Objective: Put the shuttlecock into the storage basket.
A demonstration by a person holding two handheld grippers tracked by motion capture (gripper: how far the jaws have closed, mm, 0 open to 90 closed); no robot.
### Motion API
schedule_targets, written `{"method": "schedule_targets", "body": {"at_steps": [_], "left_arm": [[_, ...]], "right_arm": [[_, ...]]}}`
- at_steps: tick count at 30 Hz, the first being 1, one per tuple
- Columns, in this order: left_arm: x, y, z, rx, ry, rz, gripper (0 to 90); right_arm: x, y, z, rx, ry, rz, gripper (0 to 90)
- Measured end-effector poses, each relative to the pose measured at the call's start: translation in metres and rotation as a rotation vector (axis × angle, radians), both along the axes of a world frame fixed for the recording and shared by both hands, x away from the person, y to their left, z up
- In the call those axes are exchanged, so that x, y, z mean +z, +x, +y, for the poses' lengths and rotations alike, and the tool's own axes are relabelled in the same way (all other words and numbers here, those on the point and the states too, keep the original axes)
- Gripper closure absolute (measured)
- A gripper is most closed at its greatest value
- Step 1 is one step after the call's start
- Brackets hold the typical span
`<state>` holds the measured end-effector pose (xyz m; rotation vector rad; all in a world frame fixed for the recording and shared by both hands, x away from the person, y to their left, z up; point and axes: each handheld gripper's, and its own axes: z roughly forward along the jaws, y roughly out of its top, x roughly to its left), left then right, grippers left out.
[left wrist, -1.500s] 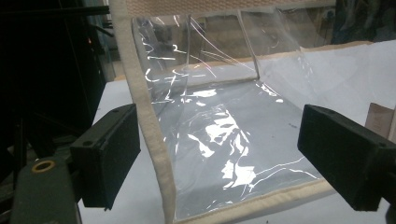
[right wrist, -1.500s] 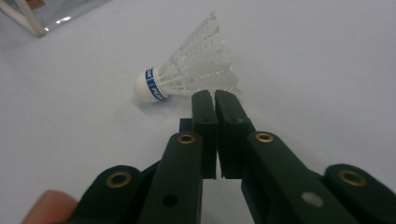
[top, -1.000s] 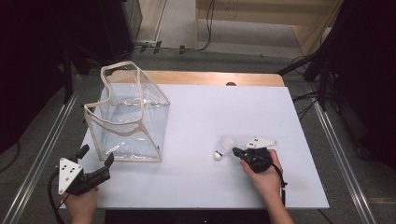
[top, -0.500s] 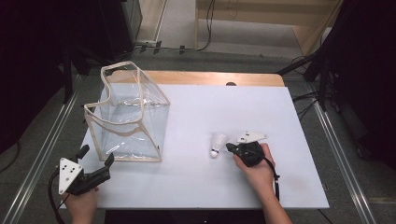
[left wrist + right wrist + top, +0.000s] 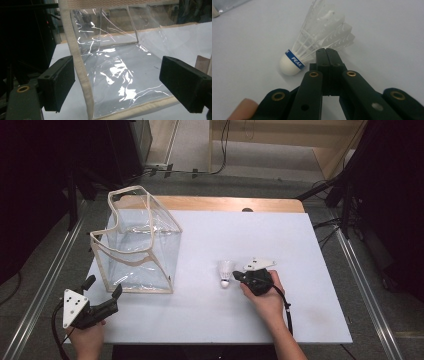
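While my right gripper [image 5: 238, 277], jaws pressed together, nudges the shuttlecock [image 5: 226, 272], nothing is picked up. My left gripper [image 5: 103, 289] waits spread before the empty clear bag [image 5: 137, 247].

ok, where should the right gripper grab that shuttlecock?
Probably at the waist just behind the cork, near the blue band. The shuttlecock lies on its side with the feather skirt flaring away, so the stems there are narrow and firm. The shut right gripper would need to open, then come from above.

Lab: metal rails [image 5: 45, 285], floor cables [image 5: 222, 150]
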<state>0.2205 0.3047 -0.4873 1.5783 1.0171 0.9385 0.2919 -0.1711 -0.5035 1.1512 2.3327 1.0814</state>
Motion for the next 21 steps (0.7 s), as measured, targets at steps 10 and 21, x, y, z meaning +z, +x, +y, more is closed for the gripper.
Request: {"method": "schedule_targets", "body": {"at_steps": [10, 21], "left_arm": [[0.000, 0.000, 0.000, -0.001, -0.001, -0.001, 13.7], [0.000, 0.000, 0.000, -0.001, 0.004, 0.001, 13.7]], "right_arm": [[0.007, -0.001, 0.008, 0.019, 0.032, -0.013, 83.7], [0.017, -0.017, 0.009, 0.024, 0.077, -0.005, 66.2]]}}
